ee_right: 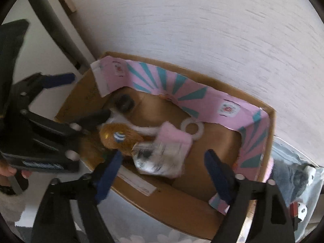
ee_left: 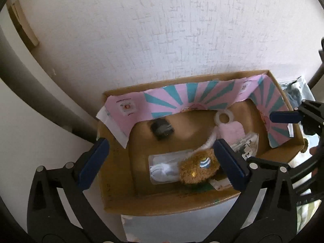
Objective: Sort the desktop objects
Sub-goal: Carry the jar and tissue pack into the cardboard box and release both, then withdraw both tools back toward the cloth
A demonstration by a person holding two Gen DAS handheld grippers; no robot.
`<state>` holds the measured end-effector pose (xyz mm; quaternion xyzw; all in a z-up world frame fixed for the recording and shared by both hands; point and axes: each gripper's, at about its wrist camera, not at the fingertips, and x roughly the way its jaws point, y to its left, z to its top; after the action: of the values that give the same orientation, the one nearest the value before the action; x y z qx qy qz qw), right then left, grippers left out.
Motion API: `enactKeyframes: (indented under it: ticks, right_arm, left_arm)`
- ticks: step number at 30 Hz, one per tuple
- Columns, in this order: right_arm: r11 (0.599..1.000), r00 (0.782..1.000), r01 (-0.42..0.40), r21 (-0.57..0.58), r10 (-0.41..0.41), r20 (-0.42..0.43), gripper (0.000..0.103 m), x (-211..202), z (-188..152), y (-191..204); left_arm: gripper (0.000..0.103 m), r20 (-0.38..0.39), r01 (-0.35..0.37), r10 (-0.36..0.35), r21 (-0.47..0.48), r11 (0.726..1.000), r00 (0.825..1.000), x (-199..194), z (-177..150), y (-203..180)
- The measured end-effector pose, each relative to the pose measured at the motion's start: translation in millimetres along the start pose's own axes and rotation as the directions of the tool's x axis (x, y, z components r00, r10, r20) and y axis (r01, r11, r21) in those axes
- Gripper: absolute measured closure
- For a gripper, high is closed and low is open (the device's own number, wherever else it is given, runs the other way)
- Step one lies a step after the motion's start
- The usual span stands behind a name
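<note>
- One cardboard box [ee_left: 113,190] sits open against a white textured wall [ee_left: 162,30]; a pink paper liner with teal rays [ee_left: 182,99] runs along its far and side walls.
- Inside lie one brown plush toy [ee_left: 199,167], one small black round object [ee_left: 162,129], one white ring [ee_left: 223,117], one pink fuzzy piece [ee_left: 232,131], one clear packet with something white in it [ee_left: 162,166] and one crinkled printed plastic packet [ee_right: 160,160].
- Two grippers hang over the box, both pointing steeply down.
- The left gripper [ee_left: 162,165] stands wide open, its blue pads either side of the plush toy and the clear packet; from the left wrist view it cannot be told whether the right pad touches the toy.
- The right gripper [ee_right: 164,174] is also open, straddling the printed packet without pressing on it; this view is blurred.
- The box rests on a pale surface [ee_left: 162,228]; a dark curved bar [ee_left: 30,77] crosses the floor area to its left.
- Just beside the box's right wall lies a clear bag holding a grey soft thing [ee_right: 291,176].
- The box floor between the black object and the ring is bare; the near half is crowded.
- Fingertips of the person's hand [ee_right: 12,172] show at the left edge of the right wrist view.
</note>
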<state>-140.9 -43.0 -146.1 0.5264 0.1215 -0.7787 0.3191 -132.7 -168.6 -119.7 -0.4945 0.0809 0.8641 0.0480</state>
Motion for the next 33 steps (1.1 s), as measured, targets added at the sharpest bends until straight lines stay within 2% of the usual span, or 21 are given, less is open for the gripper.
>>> enactKeyframes:
  ticks: [5, 20, 25, 29, 33]
  right_arm:
    - [0.999, 0.999, 0.032, -0.006, -0.032, 0.001, 0.02, -5.9, -9.0, -5.7]
    - [0.999, 1.0, 0.028, -0.021, -0.028, 0.015, 0.02, -30.4, -15.4, -8.6]
    - [1.0, 0.999, 0.008, -0.013, -0.008, 0.032, 0.02, -50.2, -20.4, -13.4]
    - [0.999, 0.997, 0.03, -0.035, -0.028, 0.067, 0.02, -68.6, -27.1, -13.5]
    - [1.0, 0.995, 0.004, -0.007, -0.004, 0.095, 0.02, -90.2, -35.2, -23.2]
  left_arm:
    - [0.0, 0.01, -0.016, 0.017, -0.017, 1.0, 1.0, -5.7, 0.8, 5.0]
    - [0.0, 0.042, -0.015, 0.016, -0.031, 0.999, 0.999, -32.8, -1.4, -8.8]
    - [0.0, 0.063, -0.002, 0.003, -0.026, 1.0, 0.998, -46.7, 1.2, -20.7]
    - [0.0, 0.088, 0.011, -0.01, -0.014, 1.0, 0.996, -58.8, 5.2, -34.7]
    - [0.0, 0.12, 0.029, -0.029, 0.009, 1.0, 0.992, -73.9, 11.5, -55.6]
